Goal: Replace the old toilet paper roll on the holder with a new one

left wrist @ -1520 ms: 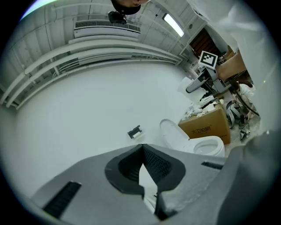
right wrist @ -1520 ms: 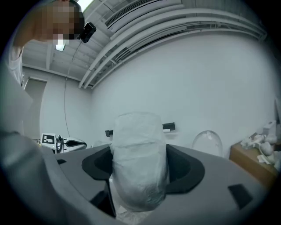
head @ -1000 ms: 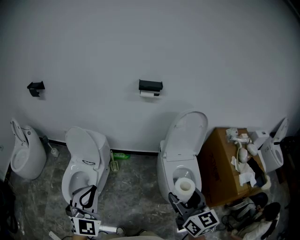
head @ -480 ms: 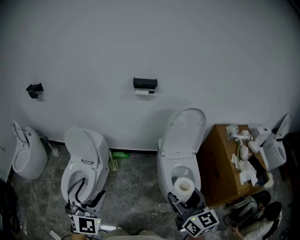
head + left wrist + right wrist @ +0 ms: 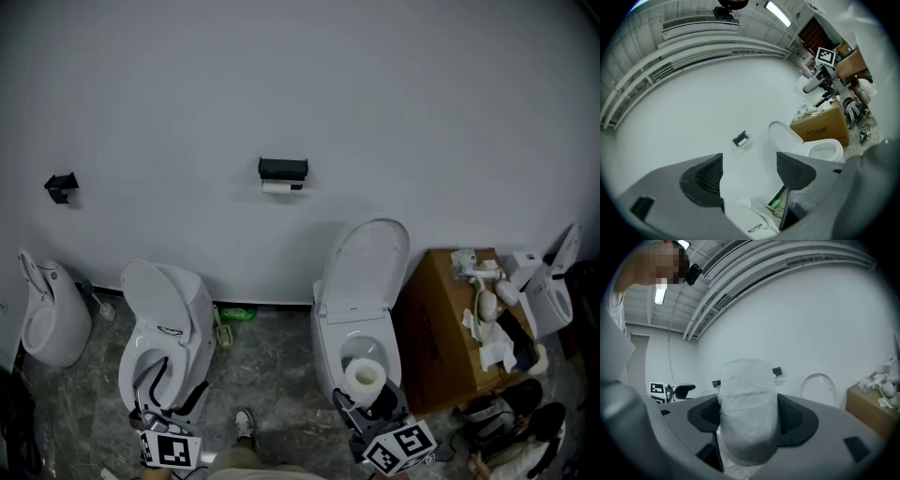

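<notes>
White wall (image 5: 441, 103), grey stone floor (image 5: 272, 366), a row of toilets (image 5: 364, 272) along it. The holder (image 5: 282, 169) sits up on the wall between the two seats, and the old roll (image 5: 277, 187) hangs just under its black cover.

Change over the last second: left gripper (image 5: 749, 169) went from fingers pressed together to spread wide. Nothing is between them, only wall and toilet beyond. Right gripper (image 5: 372, 401) is unchanged, pinching the new roll (image 5: 364, 379) by its sides, roll upright.

The holder has also slid left in the head view, and a shoe (image 5: 243, 424) now shows at the bottom edge — reads as a step toward the wall.

My take: approach phase, left hand pre-opened to pull the old roll off while the right keeps the replacement ready. Both grippers are well apart from the holder, so no swap work is done yet. Old roll looks nearly spent — expect a light grab.
</notes>
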Available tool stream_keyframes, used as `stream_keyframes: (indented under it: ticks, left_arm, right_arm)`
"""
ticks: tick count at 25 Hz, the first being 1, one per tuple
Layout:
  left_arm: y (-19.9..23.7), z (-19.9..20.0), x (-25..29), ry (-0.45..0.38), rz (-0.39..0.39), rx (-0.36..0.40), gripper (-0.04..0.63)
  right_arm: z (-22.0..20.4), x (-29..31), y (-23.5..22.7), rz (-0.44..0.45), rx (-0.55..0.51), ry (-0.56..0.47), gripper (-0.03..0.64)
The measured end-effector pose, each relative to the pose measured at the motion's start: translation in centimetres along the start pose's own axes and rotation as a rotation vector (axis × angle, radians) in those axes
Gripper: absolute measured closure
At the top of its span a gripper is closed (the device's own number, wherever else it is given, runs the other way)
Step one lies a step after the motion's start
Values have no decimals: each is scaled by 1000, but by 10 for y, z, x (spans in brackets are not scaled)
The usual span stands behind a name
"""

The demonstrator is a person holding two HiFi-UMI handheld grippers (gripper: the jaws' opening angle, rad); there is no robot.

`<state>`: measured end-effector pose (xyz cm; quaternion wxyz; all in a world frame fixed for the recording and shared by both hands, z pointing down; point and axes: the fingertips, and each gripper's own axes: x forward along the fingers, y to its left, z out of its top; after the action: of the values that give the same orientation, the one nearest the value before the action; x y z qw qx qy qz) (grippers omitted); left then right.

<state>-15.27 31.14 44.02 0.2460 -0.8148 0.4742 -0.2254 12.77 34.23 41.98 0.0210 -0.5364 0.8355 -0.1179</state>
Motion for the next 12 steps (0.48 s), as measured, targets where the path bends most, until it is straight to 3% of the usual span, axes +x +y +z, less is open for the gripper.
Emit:
stream_keyframes:
  ticks: [7, 12]
  left_arm:
    - [26, -36, 83, -27, -33, -19, 253]
    - [87, -58, 176, -60, -63, -25, 253]
  right_arm:
    - [0, 75, -27, -42, -24, 27, 287]
    - [31, 179, -49, -71, -24, 17, 287]
